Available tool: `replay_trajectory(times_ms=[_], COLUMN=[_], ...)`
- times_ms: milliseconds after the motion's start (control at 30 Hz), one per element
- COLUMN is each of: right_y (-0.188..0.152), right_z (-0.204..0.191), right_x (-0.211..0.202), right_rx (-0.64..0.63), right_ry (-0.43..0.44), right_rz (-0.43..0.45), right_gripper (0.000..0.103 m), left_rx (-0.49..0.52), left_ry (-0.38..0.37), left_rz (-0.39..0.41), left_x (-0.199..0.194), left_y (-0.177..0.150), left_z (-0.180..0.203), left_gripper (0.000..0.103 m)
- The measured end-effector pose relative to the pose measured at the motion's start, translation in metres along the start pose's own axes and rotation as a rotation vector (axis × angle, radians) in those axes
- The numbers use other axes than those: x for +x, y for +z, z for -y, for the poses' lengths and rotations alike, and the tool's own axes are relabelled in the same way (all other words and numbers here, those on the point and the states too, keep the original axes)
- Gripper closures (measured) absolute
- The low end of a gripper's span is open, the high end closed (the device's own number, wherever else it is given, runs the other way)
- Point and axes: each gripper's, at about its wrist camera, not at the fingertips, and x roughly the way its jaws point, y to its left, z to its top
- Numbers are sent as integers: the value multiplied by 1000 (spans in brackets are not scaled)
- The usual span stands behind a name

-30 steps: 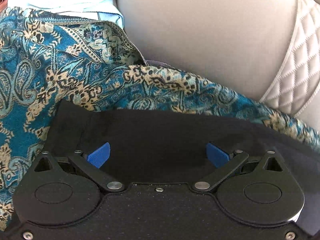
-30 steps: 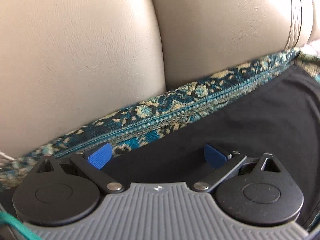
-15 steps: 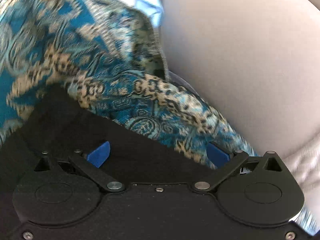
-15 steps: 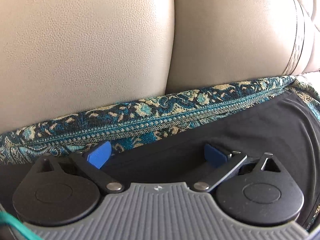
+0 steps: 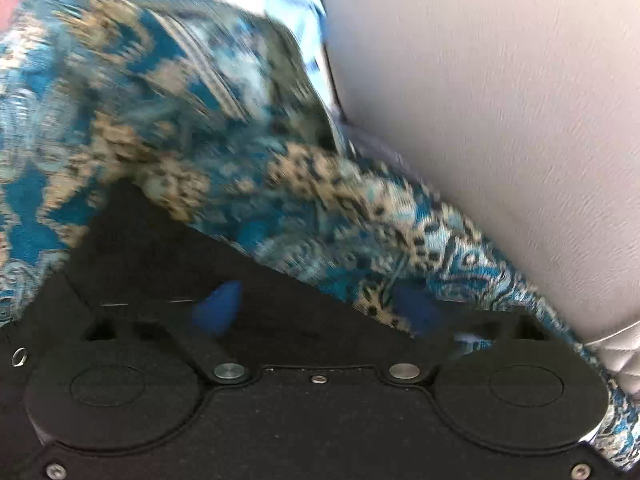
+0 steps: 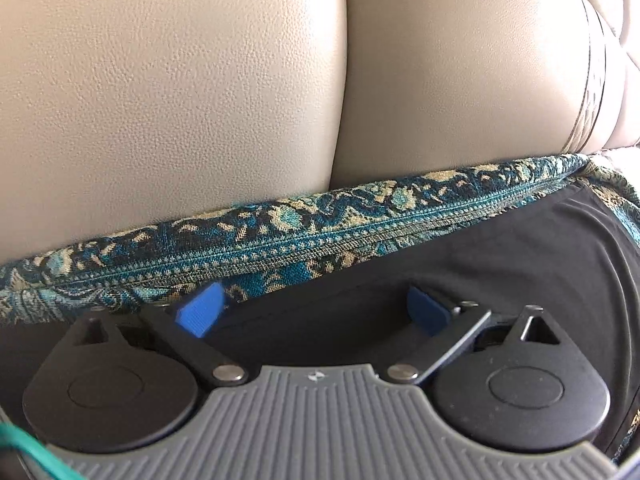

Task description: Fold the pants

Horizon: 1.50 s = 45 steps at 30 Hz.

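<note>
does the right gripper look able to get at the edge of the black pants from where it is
Probably yes. The right gripper sits low over the black pants, its jaws closing with that cloth between them and nothing else in the gap. The patterned cover lies just beyond.

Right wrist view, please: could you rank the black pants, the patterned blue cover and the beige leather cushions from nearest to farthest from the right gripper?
1. Black pants: directly under the right gripper, whose jaws are closing, cloth between its fingers.
2. Patterned blue cover: a band just beyond the fingertips, across the frame.
3. Beige leather cushions: farthest, rising behind the cover.
</note>
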Motion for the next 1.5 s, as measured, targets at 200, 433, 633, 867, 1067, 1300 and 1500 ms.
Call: replay_trajectory(times_ms=[200, 433, 633, 867, 1067, 1300, 1500], right_y=[1, -1, 0, -4, -6, -17, -29], right_z=[16, 60, 88, 85, 87, 86, 86], right_x=[-17, -33, -35, -37, -35, -40, -53], right_rx=[32, 125, 226, 174, 139, 127, 212], right_ry=[-49, 33, 163, 154, 160, 205, 361], right_rz=[10, -14, -108, -93, -75, -73, -136], right_gripper=[90, 100, 93, 73, 68, 55, 41], left_rx=[2, 119, 14, -12, 136, 86, 101], left_ry=[-143, -243, -344, -291, -21, -162, -287], left_rz=[102, 259, 31, -60, 27, 36, 54], left_x=[-18, -66, -48, -16, -24, -47, -70], left_y=[-7, -18, -10, -26, -47, -54, -63], left_z=[-25, -40, -41, 2, 33, -16, -51], left_gripper=[103, 102, 44, 1, 37, 102, 103])
